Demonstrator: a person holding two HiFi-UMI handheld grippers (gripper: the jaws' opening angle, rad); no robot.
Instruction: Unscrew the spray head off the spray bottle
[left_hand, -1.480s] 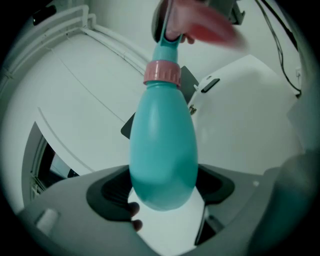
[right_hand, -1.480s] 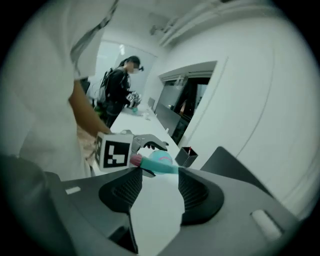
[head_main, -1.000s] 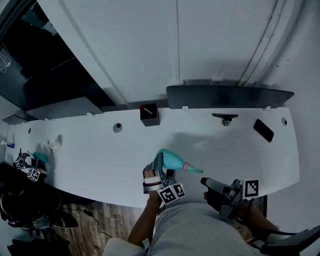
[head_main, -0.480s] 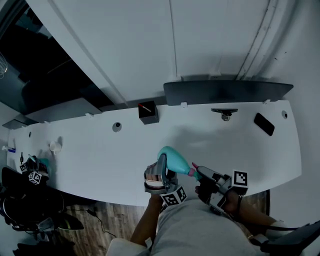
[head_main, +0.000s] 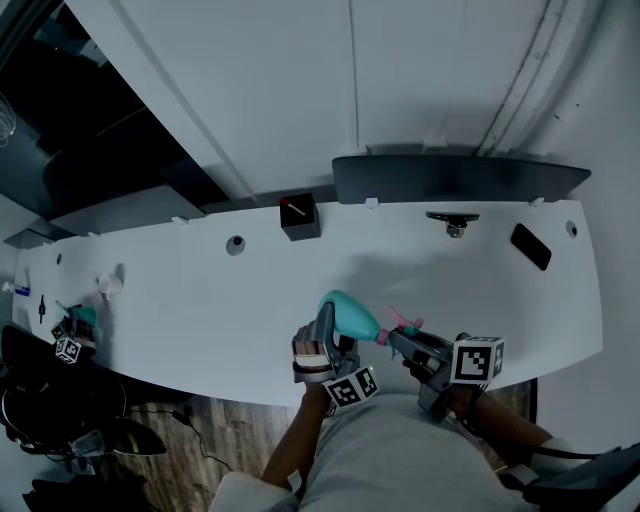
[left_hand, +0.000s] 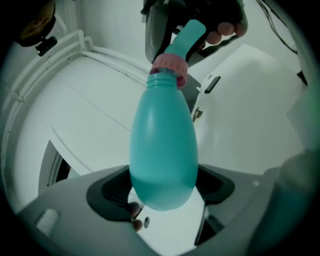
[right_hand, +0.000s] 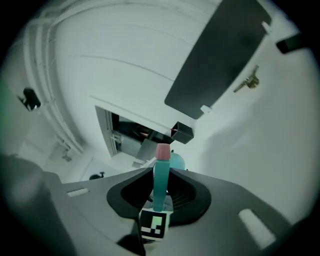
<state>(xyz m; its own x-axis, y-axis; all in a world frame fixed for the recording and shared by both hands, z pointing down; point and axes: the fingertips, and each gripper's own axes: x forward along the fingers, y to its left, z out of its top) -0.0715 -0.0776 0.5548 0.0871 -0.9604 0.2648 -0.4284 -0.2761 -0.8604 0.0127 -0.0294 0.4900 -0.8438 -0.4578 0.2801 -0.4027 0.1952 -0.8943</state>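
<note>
**Spray head (right_hand: 161, 175) clamped, ready to twist**

Our left gripper (left_hand: 162, 186) clamps the spray bottle (left_hand: 162, 140) over the table (head_main: 200, 300) edge at six o'clock; our right gripper (right_hand: 161, 194) has just been closing on the head; we should keep the bottle rigid and twist about its neck.

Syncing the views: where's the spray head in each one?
Head view: spray head low centre, at the right gripper.
Left gripper view: spray head top centre, above the teal bottle.
Right gripper view: spray head low centre, jaws just closed on it.
Shared landmark: the teal bottle.
</note>
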